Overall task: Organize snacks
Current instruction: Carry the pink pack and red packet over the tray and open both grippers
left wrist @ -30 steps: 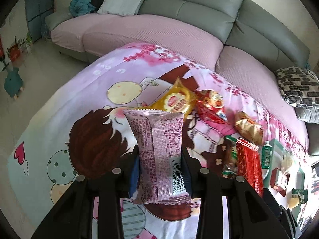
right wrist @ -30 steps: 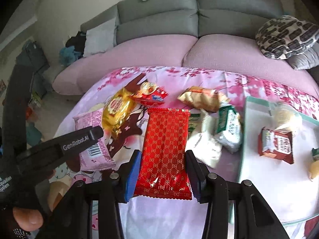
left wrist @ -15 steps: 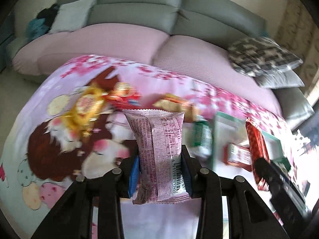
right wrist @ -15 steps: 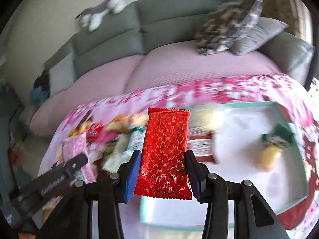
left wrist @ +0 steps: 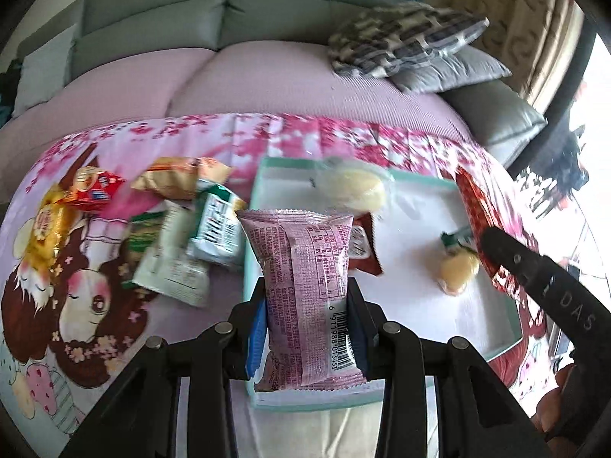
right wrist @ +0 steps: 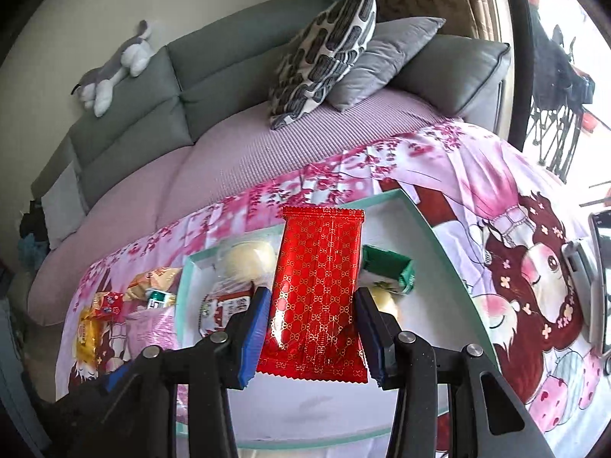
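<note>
My left gripper (left wrist: 307,328) is shut on a pink snack packet (left wrist: 305,286), held above the near left corner of the teal-rimmed white tray (left wrist: 416,305). My right gripper (right wrist: 314,334) is shut on a red patterned packet (right wrist: 319,290), held over the tray (right wrist: 439,236); that packet also shows at the tray's right side in the left wrist view (left wrist: 473,206). In the tray lie a yellow bun (left wrist: 355,187), a dark red packet (left wrist: 362,248), a small yellow cake (left wrist: 456,269) and a green packet (right wrist: 389,271).
Several loose snacks lie on the pink cartoon cloth left of the tray: a green-white packet (left wrist: 215,225), a pale packet (left wrist: 172,263), an orange bag (left wrist: 179,179), a red packet (left wrist: 93,191), a yellow packet (left wrist: 47,229). A sofa with cushions (right wrist: 324,57) stands behind. A phone (right wrist: 601,274) lies far right.
Both grippers have swung right from the loose snack pile to over the tray, each still holding its packet.
</note>
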The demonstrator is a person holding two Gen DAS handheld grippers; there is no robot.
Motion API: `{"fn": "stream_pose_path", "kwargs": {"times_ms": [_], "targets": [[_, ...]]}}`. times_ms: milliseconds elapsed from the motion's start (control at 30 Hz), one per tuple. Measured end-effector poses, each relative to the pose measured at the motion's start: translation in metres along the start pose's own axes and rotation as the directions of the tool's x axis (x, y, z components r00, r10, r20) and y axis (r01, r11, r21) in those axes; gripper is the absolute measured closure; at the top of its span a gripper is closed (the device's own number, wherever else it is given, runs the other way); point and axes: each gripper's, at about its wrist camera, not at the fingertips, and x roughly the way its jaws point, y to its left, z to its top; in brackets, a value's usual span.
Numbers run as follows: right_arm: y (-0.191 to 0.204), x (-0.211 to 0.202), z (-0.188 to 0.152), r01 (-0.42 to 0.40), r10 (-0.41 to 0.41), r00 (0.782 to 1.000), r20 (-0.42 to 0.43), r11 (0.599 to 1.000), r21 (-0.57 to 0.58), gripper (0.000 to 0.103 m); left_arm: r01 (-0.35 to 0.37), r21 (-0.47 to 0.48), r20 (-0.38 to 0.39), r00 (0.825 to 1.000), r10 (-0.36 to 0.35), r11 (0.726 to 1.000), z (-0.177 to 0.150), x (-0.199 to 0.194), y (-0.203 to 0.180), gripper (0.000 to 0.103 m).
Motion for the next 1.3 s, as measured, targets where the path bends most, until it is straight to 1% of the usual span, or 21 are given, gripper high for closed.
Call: {"fn": "stream_pose_path", "kwargs": {"times_ms": [200,567,800,833,900,933,967,1133,1300], "targets": [[0.000,0.008,-0.003,-0.015,0.014,1.000,-0.028,1.000,0.000,0.055,-0.010,0.017,-0.031,0.999,0.010,1.000,-0.005,0.009,-0.007,0.064],[0.007,0.024,-0.011,-0.012,0.011,0.997,-0.080,1.000,-0.013,0.055,-0.020,-0.024,-0.049,0.999,0.019,1.000,-0.005,0.016,0.000,0.064],[0.009,0.038,-0.018,-0.001,-0.002,0.992,-0.127,1.000,-0.019,0.055,-0.029,-0.039,-0.082,0.996,0.025,0.999,-0.007,0.026,0.003,0.064],[0.009,0.039,-0.018,0.000,-0.003,0.992,-0.129,1.000,-0.018,0.055,-0.031,-0.041,-0.085,0.996,0.028,0.999,-0.007,0.026,0.003,0.063],[0.008,0.040,-0.018,0.003,-0.005,0.991,-0.132,1.000,-0.015,0.055,-0.031,-0.043,-0.086,0.996,0.027,0.999,-0.007,0.027,0.003,0.057],[0.007,0.041,-0.018,0.006,-0.008,0.991,-0.137,1.000,-0.013,0.055,-0.031,-0.045,-0.086,0.996,0.027,0.998,-0.007,0.027,0.004,0.047],[0.007,0.041,-0.018,0.009,-0.010,0.990,-0.140,1.000,-0.011,0.055,-0.030,-0.049,-0.086,0.996,0.026,0.998,-0.007,0.026,0.004,0.041],[0.004,0.043,-0.018,0.026,-0.026,0.988,-0.149,1.000,-0.006,0.053,-0.030,-0.055,-0.077,0.997,0.026,0.998,-0.006,0.023,0.006,0.041],[0.004,0.043,-0.018,0.022,-0.022,0.988,-0.152,1.000,-0.005,0.052,-0.035,-0.081,-0.057,0.998,0.030,0.996,-0.002,0.017,0.013,0.040]]}}
